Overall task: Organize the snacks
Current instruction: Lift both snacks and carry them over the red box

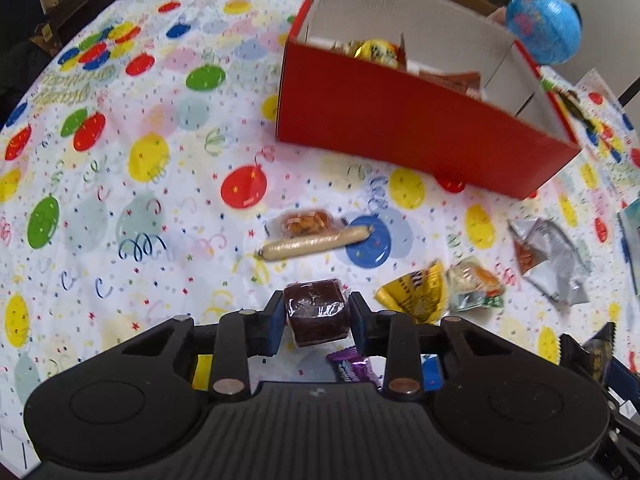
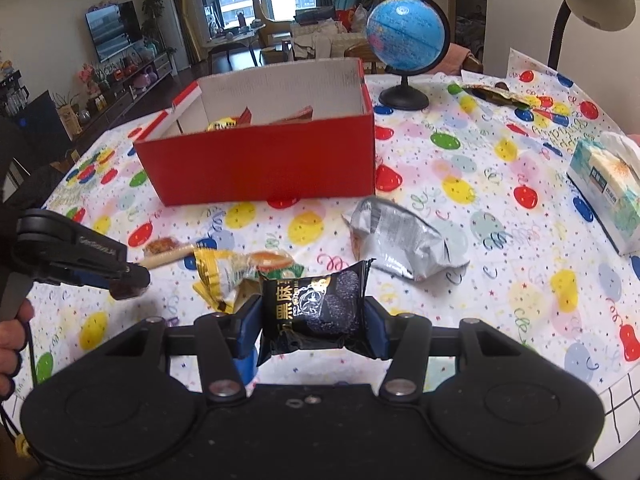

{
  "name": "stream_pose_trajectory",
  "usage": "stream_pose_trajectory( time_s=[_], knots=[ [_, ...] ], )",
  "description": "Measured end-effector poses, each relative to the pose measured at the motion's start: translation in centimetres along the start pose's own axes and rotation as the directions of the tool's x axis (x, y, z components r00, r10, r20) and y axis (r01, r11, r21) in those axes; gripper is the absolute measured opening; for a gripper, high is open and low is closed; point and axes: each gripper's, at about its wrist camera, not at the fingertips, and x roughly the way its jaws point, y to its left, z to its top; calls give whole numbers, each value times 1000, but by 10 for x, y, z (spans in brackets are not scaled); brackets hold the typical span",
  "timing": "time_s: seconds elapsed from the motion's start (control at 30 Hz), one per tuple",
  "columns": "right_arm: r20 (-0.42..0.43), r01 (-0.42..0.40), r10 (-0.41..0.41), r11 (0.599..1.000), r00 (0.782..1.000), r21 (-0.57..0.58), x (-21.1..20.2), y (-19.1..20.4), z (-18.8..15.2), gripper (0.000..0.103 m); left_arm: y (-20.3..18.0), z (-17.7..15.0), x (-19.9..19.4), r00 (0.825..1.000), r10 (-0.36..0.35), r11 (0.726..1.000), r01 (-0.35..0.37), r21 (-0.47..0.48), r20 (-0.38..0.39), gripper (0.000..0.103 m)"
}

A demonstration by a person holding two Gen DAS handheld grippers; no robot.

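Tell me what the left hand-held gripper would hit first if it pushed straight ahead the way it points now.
Probably the sausage stick, lying crosswise ahead of the left hand-held gripper, which is shut on a brown cake. Beyond it stands the red box. Depth is unclear; held high, it might pass over.

Tablecloth (image 1: 120, 200): white, scattered with red, yellow, green and blue balloons, confetti, curly streamers. Box (image 2: 260, 160) at 12 o'clock: red outside, white inside. Globe (image 2: 406, 34) at 1 o'clock in right wrist view: blue, black stand. Left gripper (image 1: 318, 314): black, blue pads, clamping dark brown cake (image 1: 318, 312) in clear wrap. Right gripper (image 2: 312, 318): black, blue pads, clamping black packet (image 2: 312, 308) with gold characters. Sausage stick (image 1: 312, 242): pale tan. Crumpled bag (image 2: 404, 236): silver. Wrapper (image 1: 416, 294) at 3 o'clock of cake: yellow, black print. Tissue box (image 2: 604, 188): teal and white.
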Motion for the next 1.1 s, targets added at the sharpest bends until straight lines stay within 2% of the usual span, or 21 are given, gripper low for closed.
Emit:
stream_pose_trajectory(
  time_s=[0.27, 0.53, 0.8, 1.1],
  knots=[
    [53, -27, 27, 1000, 998, 5, -10, 6, 22, 52, -3, 16, -40, 994, -55, 998, 53, 20, 91, 33],
    [131, -40, 43, 999, 990, -25, -9, 10, 74, 52, -14, 52, -64, 980, -91, 994, 79, 76, 175, 33],
    [152, -4, 12, 999, 988, -47, 19, 14, 123, 52, -19, 98, -58, 974, -83, 993, 63, 102, 211, 33],
    [137, 17, -9, 998, 990, -54, 62, 16, 161, 52, -21, 144, -26, 980, -55, 992, 32, 122, 193, 33]
  ],
)
